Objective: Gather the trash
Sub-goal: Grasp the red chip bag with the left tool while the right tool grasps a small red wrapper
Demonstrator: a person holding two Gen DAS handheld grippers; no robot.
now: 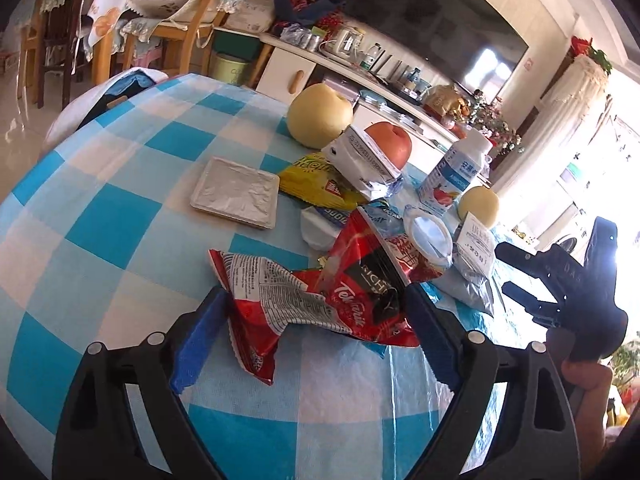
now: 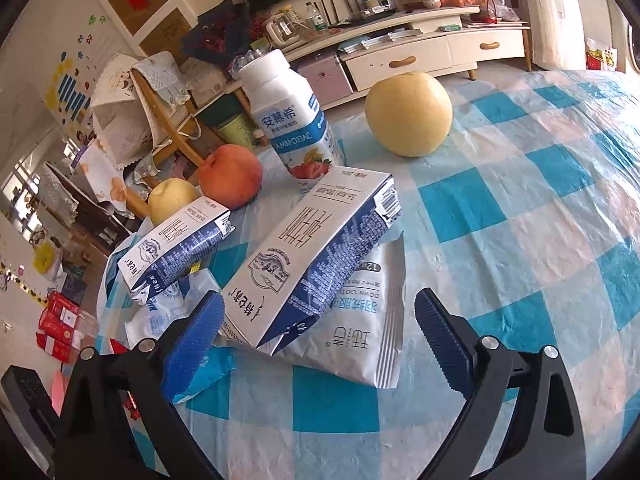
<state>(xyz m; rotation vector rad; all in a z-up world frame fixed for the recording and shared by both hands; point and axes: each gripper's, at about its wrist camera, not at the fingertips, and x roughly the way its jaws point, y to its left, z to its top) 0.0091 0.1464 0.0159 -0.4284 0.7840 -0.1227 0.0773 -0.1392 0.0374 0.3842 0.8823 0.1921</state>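
A crumpled red snack wrapper (image 1: 312, 308) lies on the blue-checked tablecloth (image 1: 120, 220) between the blue pads of my left gripper (image 1: 314, 340). That gripper is open, one pad on each side of the wrapper. In the right wrist view a white and blue milk carton (image 2: 312, 256) lies on a flat white pouch (image 2: 360, 320). My right gripper (image 2: 318, 340) is open around the carton's near end, and its right pad stands well apart from the carton. The right gripper (image 1: 506, 270) also shows at the right of the left wrist view, held by a hand (image 1: 584, 372).
More litter sits behind: a foil tray (image 1: 236, 192), a yellow packet (image 1: 316, 180), a second carton (image 2: 176, 244) and a round white lid (image 1: 430, 236). A yogurt bottle (image 2: 292, 120), a peach (image 2: 230, 176) and a large pear (image 2: 408, 114) stand among it. Chairs and a TV cabinet lie beyond the table.
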